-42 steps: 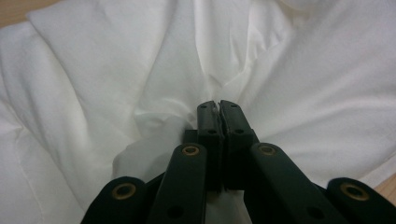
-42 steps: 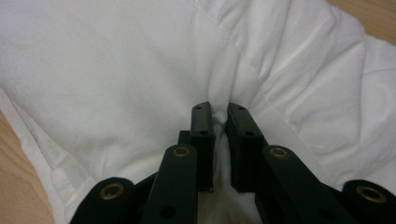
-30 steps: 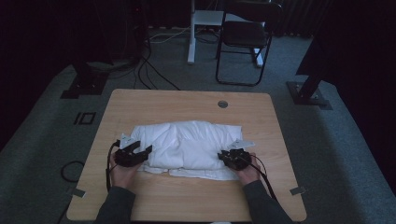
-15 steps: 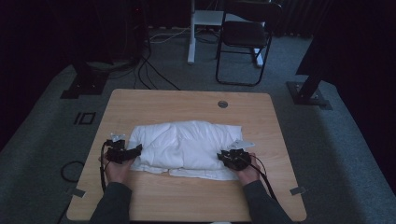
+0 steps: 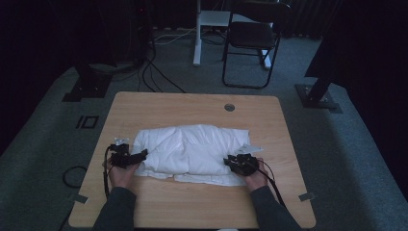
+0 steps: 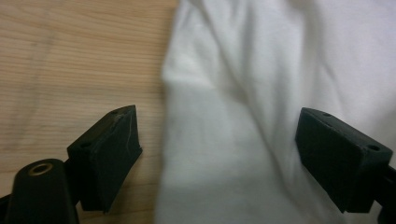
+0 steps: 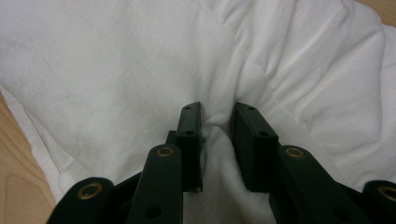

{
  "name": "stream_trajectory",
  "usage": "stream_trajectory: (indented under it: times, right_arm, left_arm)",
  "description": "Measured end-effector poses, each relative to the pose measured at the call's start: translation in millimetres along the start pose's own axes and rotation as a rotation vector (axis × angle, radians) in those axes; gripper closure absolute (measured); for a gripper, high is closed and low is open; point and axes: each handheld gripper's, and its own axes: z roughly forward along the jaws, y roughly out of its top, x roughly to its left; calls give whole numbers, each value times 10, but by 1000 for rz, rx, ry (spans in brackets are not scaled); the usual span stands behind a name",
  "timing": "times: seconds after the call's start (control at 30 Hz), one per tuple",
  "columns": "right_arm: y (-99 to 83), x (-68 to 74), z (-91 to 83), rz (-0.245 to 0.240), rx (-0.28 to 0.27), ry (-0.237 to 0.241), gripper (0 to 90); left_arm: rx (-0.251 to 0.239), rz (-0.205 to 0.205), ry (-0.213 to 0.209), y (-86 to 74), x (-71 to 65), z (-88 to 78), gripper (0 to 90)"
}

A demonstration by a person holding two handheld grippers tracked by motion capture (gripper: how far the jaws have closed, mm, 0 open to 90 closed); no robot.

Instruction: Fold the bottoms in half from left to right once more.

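High view: a folded white padded cloth (image 5: 192, 154) lies at the lower middle of the frame on a wooden table (image 5: 192, 106). At its left edge sits the left gripper (image 5: 137, 158), whose jaws have just been opening; in the left gripper view they stand wide apart over the cloth's edge, not pressing it. At lower right, the right gripper (image 5: 229, 162) pinches a fold of cloth, its jaws nearly together in the right gripper view.
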Motion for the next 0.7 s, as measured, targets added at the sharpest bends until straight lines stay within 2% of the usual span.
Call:
stream_trajectory:
  times: [0.03,0.13,0.17,0.23,0.3,0.4,0.47,0.53,0.63,0.67,0.7]
  right_arm:
    - [-1,0,1,0,0,0,717]
    - [-4,0,2,3,-3,2,714]
    - [-4,-1,2,4,-2,3,713]
    - [-5,-2,2,5,-2,5,712]
    - [-5,-4,3,5,-3,6,711]
    - [-2,-6,1,5,-2,9,703]
    - [1,-7,0,5,-2,11,689]
    - [43,-18,-36,5,-1,5,593]
    - [141,17,-98,-6,-34,-14,529]
    - [141,17,-98,-6,-34,-14,529]
    - [217,79,-114,-22,-61,-16,503]
  left_arm:
    - [1,4,-44,-1,-18,4,156]
    - [3,18,-65,-2,-50,12,192]
    - [2,20,-105,-2,-80,19,227]
    - [6,22,-128,1,-107,26,281]
    - [9,25,-147,-1,-131,34,402]
    - [32,37,-175,-9,-154,46,689]
    - [39,40,-176,-10,-159,48,796]
    - [25,26,-186,2,-145,12,830]
    - [-26,-2,-205,34,-138,-89,839]
    - [-26,-2,-205,34,-138,-89,840]
    - [-65,-16,-220,61,-133,-170,841]
